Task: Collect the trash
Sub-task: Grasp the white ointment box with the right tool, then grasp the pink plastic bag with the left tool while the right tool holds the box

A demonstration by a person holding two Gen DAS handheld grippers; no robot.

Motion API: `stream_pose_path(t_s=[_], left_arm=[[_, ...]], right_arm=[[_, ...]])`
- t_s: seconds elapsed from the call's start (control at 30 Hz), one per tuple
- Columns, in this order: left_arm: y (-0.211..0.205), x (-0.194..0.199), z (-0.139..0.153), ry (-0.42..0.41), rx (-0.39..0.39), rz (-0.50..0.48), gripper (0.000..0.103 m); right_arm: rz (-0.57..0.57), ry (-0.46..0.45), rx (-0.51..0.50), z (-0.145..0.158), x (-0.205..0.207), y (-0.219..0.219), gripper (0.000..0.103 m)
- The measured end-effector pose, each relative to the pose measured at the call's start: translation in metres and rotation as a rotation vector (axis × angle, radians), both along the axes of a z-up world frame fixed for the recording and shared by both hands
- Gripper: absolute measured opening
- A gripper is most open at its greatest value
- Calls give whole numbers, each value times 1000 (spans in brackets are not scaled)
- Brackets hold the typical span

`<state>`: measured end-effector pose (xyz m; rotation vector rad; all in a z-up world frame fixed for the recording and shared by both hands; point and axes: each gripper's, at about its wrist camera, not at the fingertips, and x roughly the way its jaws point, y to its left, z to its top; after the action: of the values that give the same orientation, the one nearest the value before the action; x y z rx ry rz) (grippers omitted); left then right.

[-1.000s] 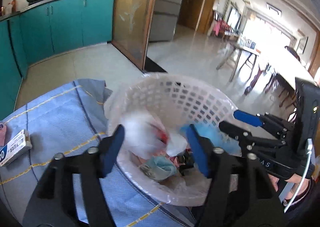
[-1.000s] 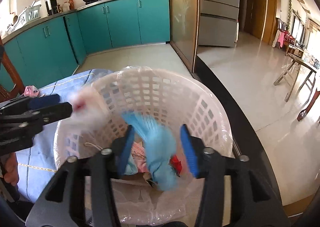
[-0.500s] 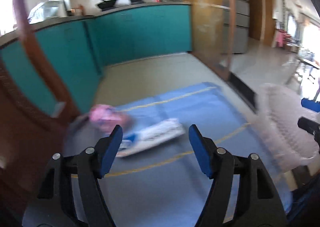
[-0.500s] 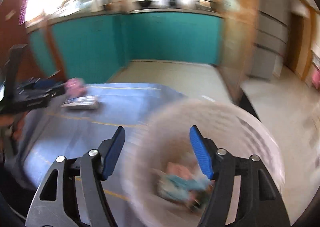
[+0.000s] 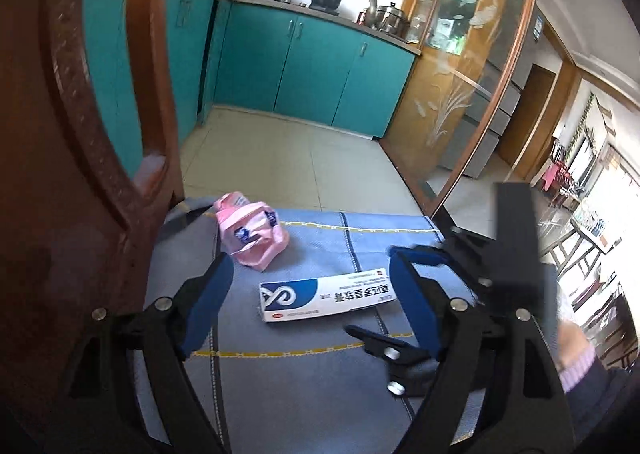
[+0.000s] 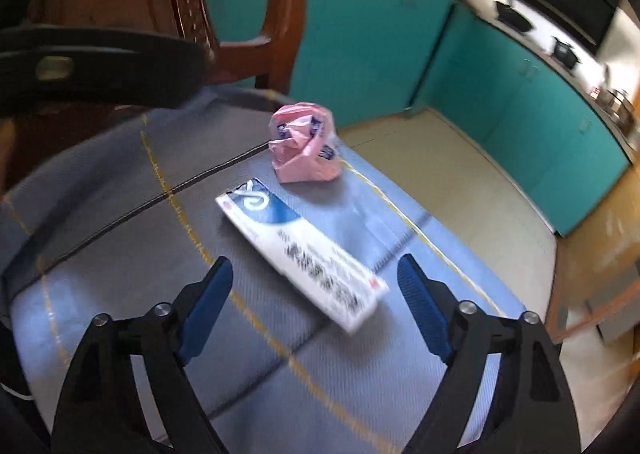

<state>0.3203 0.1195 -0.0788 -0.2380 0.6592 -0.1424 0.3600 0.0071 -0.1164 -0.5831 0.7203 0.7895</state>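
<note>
Hovering open, both empty: left gripper (image 5: 308, 294) and right gripper (image 6: 314, 304) over the blue-cloth counter (image 6: 120, 274). White-blue carton box (image 6: 300, 250) lies flat, long axis crosswise between the left jaws, nearer the right gripper; crumpled pink wrapper (image 5: 252, 234) sits just beyond.

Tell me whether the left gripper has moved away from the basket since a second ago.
Yes. The left gripper swung left from the basket, now out of view, to the white box on the blue cloth.
</note>
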Motion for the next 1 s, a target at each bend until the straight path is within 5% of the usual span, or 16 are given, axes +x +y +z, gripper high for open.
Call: stream_pose_path(t_s=[0.27, 0.33, 0.37, 0.5, 0.73, 0.8, 1.0], left_arm=[[6, -2, -5, 14, -3, 17, 83], [6, -2, -6, 23, -6, 20, 83], [6, -3, -7, 25, -5, 21, 83], [0, -3, -11, 33, 10, 20, 83], [-4, 13, -20, 80, 13, 50, 86], [-8, 27, -19, 79, 75, 109, 90], [-14, 107, -57, 272, 159, 251, 92]], right_arm=[[9, 149, -50, -31, 32, 17, 84], [15, 182, -35, -33, 32, 15, 70], [19, 194, -30, -32, 31, 14, 49], [7, 224, -15, -31, 25, 7, 45], [2, 225, -38, -14, -40, -19, 45], [-35, 198, -33, -8, -68, -33, 45], [-146, 195, 56, -7, -122, -67, 45]])
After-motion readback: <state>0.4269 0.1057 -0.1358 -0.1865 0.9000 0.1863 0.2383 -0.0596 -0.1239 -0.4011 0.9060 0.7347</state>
